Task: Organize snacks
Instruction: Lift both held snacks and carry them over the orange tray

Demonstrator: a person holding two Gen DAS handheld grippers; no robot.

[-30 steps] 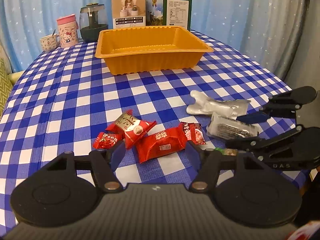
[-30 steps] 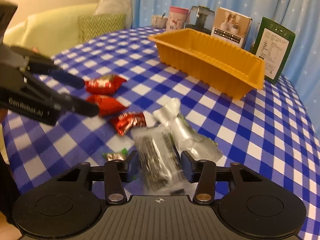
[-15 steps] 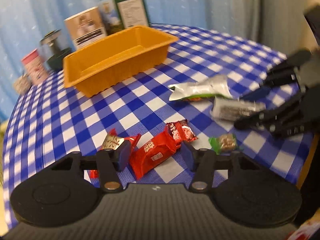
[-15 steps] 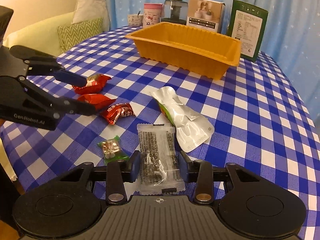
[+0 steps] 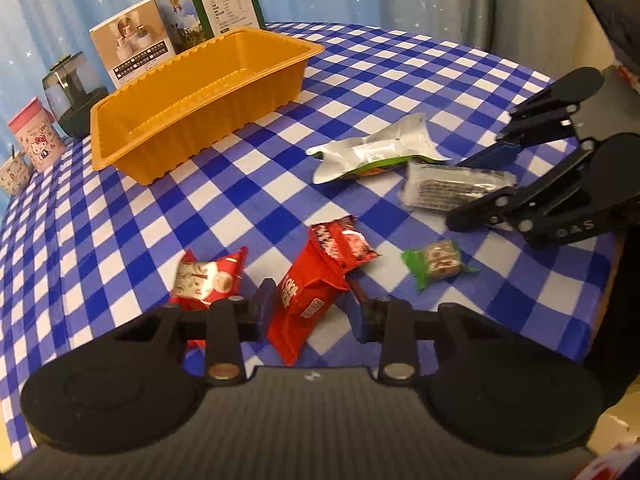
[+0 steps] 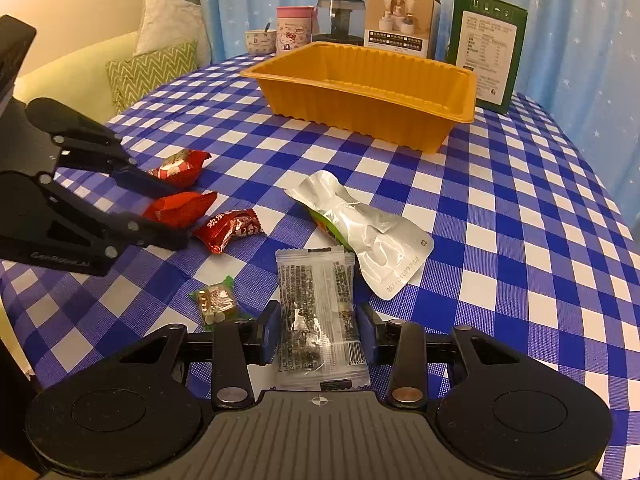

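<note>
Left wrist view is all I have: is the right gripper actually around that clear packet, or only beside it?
Observer: Around it. The right wrist view shows the clear packet between the right gripper's blue pads, one against each long edge.
Operator: Does the silver pouch overlap it?
Observer: From that side the silver pouch lies beyond the packet and to its right, their corners close; I cannot tell whether they touch.
Operator: What is past the table's left edge?
Observer: A pale sofa with a green zigzag cushion.
</note>
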